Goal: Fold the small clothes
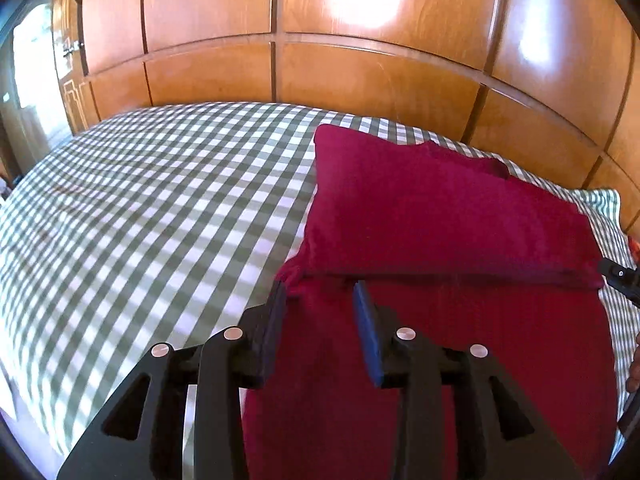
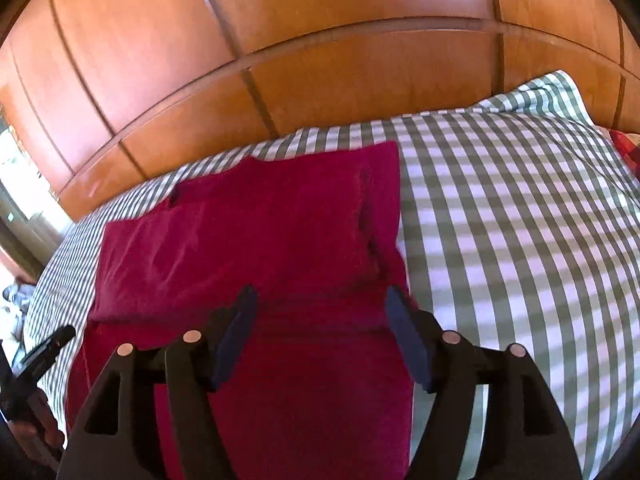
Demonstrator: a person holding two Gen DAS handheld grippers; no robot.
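Note:
A crimson garment (image 1: 440, 216) lies on the green-and-white checked bed cover (image 1: 160, 200), its far part folded over onto the near part. My left gripper (image 1: 320, 292) is open and empty, just above the garment's left edge near the fold. My right gripper (image 2: 320, 300) is open and empty above the same garment (image 2: 260, 232), near its right side, jaws spread wide. The left tool's tip (image 2: 44, 348) shows at the left of the right wrist view.
Glossy wooden wardrobe panels (image 1: 360, 80) stand right behind the bed. The checked cover (image 2: 520, 220) spreads out on both sides of the garment. A red patterned item (image 2: 628, 148) lies at the bed's far right edge.

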